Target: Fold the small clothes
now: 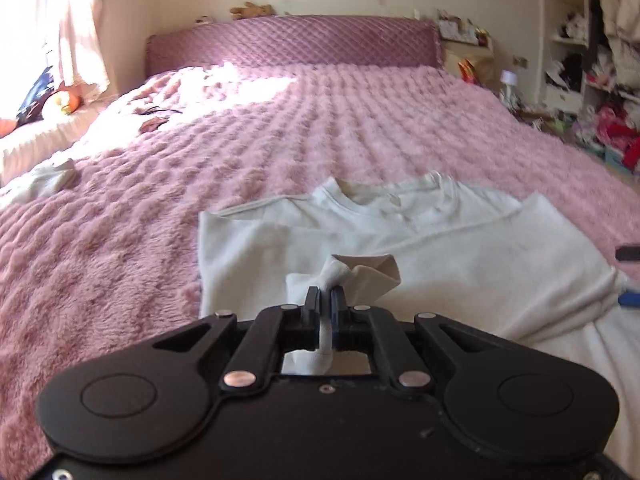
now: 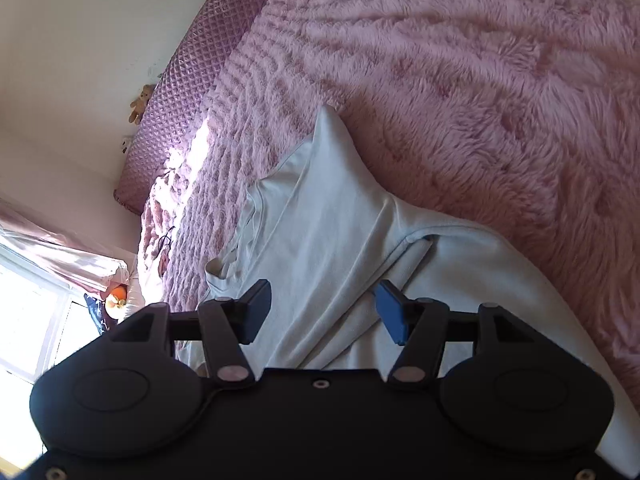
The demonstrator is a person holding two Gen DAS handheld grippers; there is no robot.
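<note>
Shelves: open unit [image 1: 568, 40] by the far wall, crammed with clothes.
Shirt: white top [image 1: 400, 232] flat on the pink bed [image 1: 280, 128], neckline toward the headboard [image 1: 292, 42].
Left claw [image 1: 326, 294]: clenched on a bunched sleeve cuff [image 1: 360, 272].
Right claw [image 2: 322, 306]: released, over the shirt.

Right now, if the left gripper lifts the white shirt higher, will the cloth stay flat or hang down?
Probably it hangs down. The white shirt bunches into a soft peak where the left gripper pinches it, so it looks floppy. Its folds on the pink blanket suggest thin, light cloth. The plush pile may drag on it slightly.
</note>
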